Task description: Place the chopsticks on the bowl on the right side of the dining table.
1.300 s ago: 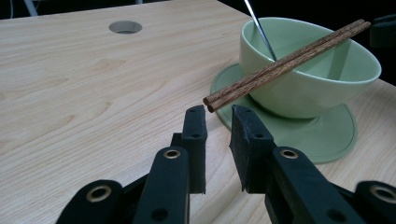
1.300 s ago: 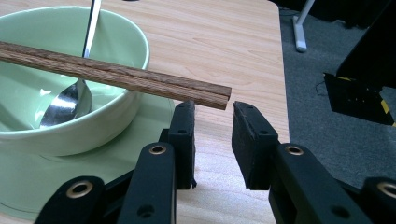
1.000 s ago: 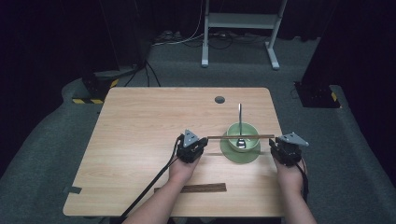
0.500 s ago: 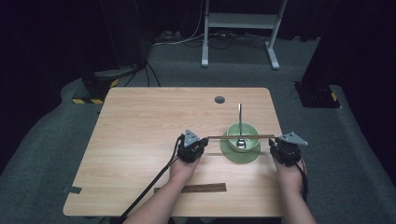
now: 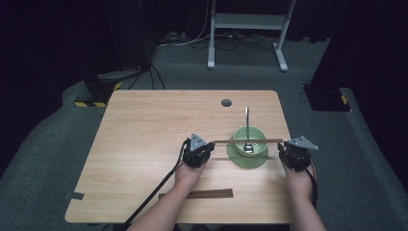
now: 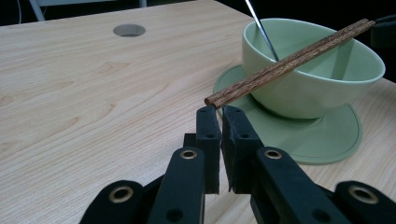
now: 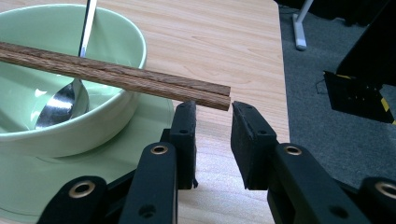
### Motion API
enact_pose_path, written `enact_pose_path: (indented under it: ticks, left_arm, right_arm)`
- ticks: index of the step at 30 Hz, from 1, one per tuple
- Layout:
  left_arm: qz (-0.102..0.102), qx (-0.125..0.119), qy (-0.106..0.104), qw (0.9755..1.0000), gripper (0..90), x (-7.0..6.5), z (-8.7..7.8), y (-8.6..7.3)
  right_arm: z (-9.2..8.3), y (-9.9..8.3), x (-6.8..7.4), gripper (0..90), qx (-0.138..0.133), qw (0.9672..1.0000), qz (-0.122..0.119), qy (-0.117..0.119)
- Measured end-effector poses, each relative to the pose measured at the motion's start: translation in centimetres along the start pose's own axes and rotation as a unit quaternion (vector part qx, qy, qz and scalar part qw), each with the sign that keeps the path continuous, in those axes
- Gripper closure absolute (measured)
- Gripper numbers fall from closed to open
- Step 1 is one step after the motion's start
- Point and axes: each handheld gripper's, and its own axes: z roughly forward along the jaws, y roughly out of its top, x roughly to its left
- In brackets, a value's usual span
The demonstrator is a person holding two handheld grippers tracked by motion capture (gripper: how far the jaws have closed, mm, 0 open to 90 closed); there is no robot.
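Chopsticks [image 5: 248,141] lie across the rim of the green bowl [image 5: 250,137], which sits on a saucer [image 5: 235,156] with a spoon [image 5: 247,130] leaning inside. Left gripper [image 6: 219,114], jaws closed and empty, sits just at their near end; right gripper [image 7: 212,109], jaws apart, brackets the other end. Another chopstick pair [image 5: 209,194] lies near the table [image 5: 144,130] edge.
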Motion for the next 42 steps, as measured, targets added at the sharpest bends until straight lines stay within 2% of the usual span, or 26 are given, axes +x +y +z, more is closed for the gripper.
enact_pose_path:
  ticks: [13,20,25,29,30,32,34,35,37,40,41,42]
  left_arm:
    - [0.002,0.002,0.002,1.0000,85.6,0.0,0.1,0.0]
    - [0.006,0.004,0.002,1.0000,82.7,0.0,0.0,0.1]
    - [0.002,0.000,0.001,1.0000,75.4,0.1,-0.2,0.2]
    - [-0.008,-0.002,-0.006,0.9999,64.4,0.5,-0.8,0.2]
    - [-0.012,0.001,-0.012,0.9998,61.1,1.0,-1.2,0.2]
    - [-0.013,0.002,-0.011,0.9998,55.7,1.3,-1.4,0.1]
    - [-0.023,0.005,-0.015,0.9996,49.9,2.4,-2.6,-0.2]
    - [-0.023,0.005,-0.015,0.9996,47.9,2.4,-2.6,-0.2]
    - [-0.035,0.013,-0.018,0.9991,43.5,4.0,-4.2,-1.0]
    - [-0.043,0.012,-0.010,0.9990,41.0,6.1,-6.7,-2.4]
    - [-0.043,0.012,-0.010,0.9990,39.9,6.1,-6.7,-2.4]
    - [-0.053,0.019,0.000,0.9984,38.3,7.8,-8.6,-3.4]
  right_arm:
    - [0.0,0.0,0.0,71.0,0.001,1.0000,0.000,0.000]
    - [-0.2,0.0,0.0,67.7,-0.003,1.0000,0.000,0.002]
    - [-0.5,0.0,0.4,63.9,-0.006,1.0000,-0.002,0.004]
    - [-0.9,-0.1,0.7,59.8,-0.010,0.9999,-0.002,0.008]
    - [-1.3,-0.2,1.0,57.5,-0.013,0.9998,-0.001,0.012]
    - [-1.5,-0.2,1.2,56.4,-0.015,0.9998,-0.001,0.013]
    - [-2.1,-0.5,1.8,52.2,-0.019,0.9995,0.000,0.024]
    - [-2.3,-0.6,2.1,50.9,-0.019,0.9995,0.001,0.026]
    - [-2.8,-1.0,2.7,47.3,-0.022,0.9992,0.001,0.034]
    - [-3.3,-1.6,3.8,42.0,-0.019,0.9986,-0.001,0.050]
    - [-3.3,-1.6,3.8,42.0,-0.019,0.9986,-0.001,0.050]
    - [-3.5,-2.0,4.6,39.1,-0.016,0.9973,0.006,0.072]
